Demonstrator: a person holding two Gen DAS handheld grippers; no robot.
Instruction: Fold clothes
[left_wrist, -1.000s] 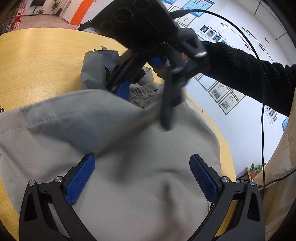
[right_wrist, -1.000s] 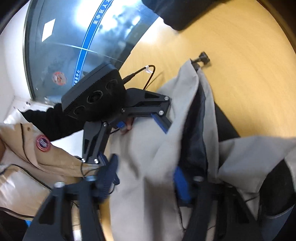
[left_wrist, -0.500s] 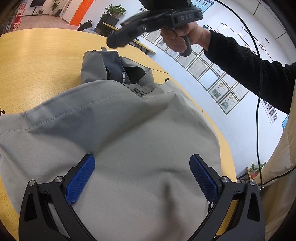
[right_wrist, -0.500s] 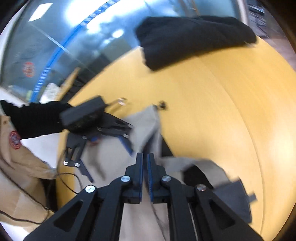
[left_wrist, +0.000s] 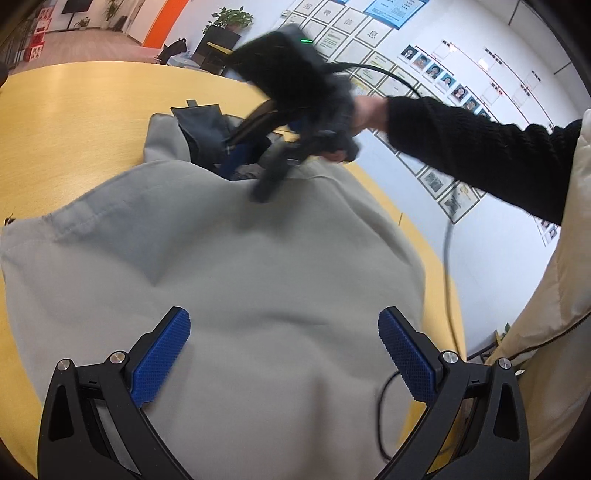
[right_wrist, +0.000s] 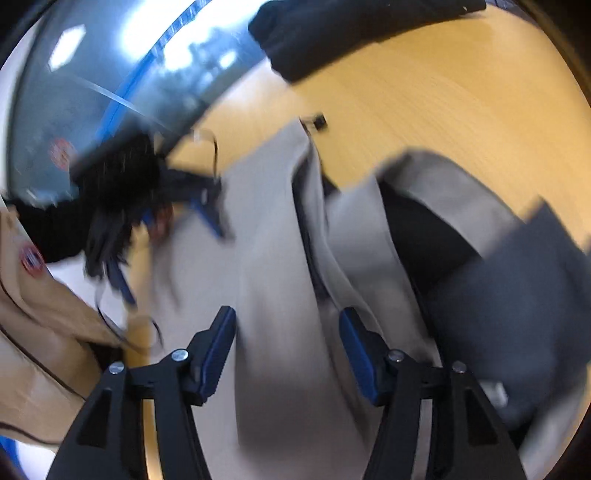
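A grey jacket (left_wrist: 258, 280) with a dark lining (left_wrist: 201, 127) lies on the round yellow table (left_wrist: 74, 122). My left gripper (left_wrist: 284, 354) is open, hovering low over the near part of the jacket, holding nothing. My right gripper (right_wrist: 286, 345) is open, just above the jacket's front opening (right_wrist: 310, 236), with grey cloth below its jaws. The right gripper also shows in the left wrist view (left_wrist: 258, 166), blurred, at the jacket's far collar end. The left gripper shows blurred in the right wrist view (right_wrist: 173, 236).
A black garment (right_wrist: 351, 33) lies at the far side of the table. A small dark clip (right_wrist: 319, 122) sits on the table beyond the jacket. A black cable (left_wrist: 447, 258) hangs by the table's right edge. The person's beige coat (left_wrist: 554, 295) is close on the right.
My right gripper was shut and raised half a second ago; now it is open and down over the jacket's collar end. My left gripper has stayed open in place.
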